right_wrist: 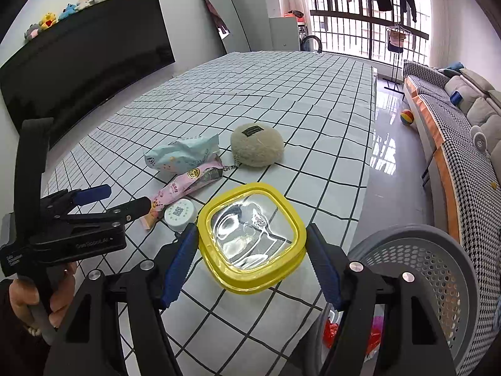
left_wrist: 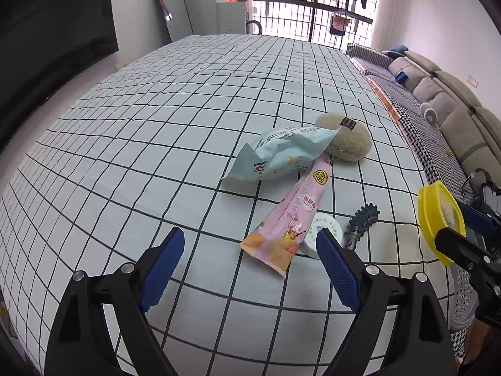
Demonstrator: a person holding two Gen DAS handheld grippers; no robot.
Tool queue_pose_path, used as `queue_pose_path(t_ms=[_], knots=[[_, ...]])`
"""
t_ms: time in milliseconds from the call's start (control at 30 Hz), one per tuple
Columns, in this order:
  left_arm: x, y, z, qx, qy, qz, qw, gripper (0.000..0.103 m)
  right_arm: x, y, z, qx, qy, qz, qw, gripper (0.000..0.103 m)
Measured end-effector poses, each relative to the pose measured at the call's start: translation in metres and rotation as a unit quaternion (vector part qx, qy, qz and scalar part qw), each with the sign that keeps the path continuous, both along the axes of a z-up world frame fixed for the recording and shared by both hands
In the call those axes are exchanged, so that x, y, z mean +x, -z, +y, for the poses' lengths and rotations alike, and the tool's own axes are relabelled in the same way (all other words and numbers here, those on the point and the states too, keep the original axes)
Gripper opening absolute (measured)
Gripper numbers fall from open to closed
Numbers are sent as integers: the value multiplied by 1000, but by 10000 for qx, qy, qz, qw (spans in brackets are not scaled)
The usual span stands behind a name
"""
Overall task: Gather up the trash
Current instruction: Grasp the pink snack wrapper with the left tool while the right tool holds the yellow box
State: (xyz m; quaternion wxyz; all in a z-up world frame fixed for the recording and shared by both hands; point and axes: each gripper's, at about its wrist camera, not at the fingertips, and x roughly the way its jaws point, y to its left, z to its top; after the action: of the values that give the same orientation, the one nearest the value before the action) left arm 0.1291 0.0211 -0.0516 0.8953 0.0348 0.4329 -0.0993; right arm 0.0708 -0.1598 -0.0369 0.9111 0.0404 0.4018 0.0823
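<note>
The far and left stretches of the checked counter [left_wrist: 141, 119] lie bare, wide room for a hand. Near the right edge a cluster crowds the way: blue wrapper [left_wrist: 281, 153], pink wrapper [left_wrist: 291, 216], white jar [left_wrist: 322, 233], fuzzy pouch [left_wrist: 347, 141] and dark spiky clip [left_wrist: 361, 222], touching or overlapping. Beside the counter's near right edge stands a grey basket [right_wrist: 438, 260], its mouth unobstructed.

Glossy yellow plastic lid [right_wrist: 252, 238] with a clear, shiny centre; crinkly foil-like wrappers [left_wrist: 286, 153], fuzzy beige pouch [right_wrist: 256, 145], smooth checked tablecloth [left_wrist: 156, 125], matt perforated grey plastic basket [right_wrist: 438, 266].
</note>
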Motion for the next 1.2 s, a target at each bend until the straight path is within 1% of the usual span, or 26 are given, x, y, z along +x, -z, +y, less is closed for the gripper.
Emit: queue_pose_path(t_ms=[100,300,567,667,967,1000,1100,1200], knots=[[11,3,-5,3,25,72,10000,84,-4,0,-4,64,24,-1,10000,67],[22,13,-12,145,8,145,9998,84,-6,0,-8,134,41,-5,9999,67],[33,19,-5,276,-197,142,9993,84,-7,3,-9,174,20,23,9998,67],[32,17,-6,285,-135,99,9995,85,-6,3,-10,193,15,17,9998,67],[43,22,-15,193,41,220,9996,84,-5,4,-10,211,8,17,9998,67],[44,22,-16,195,47,206,9996,83,-5,4,-10,212,13,14,9998,67],[46,24,-19,212,80,212,9995,75,-4,5,-11,229,20,28,9997,67],[46,26,-22,225,167,266,9993,64,-5,5,-11,232,11,32,9997,67]])
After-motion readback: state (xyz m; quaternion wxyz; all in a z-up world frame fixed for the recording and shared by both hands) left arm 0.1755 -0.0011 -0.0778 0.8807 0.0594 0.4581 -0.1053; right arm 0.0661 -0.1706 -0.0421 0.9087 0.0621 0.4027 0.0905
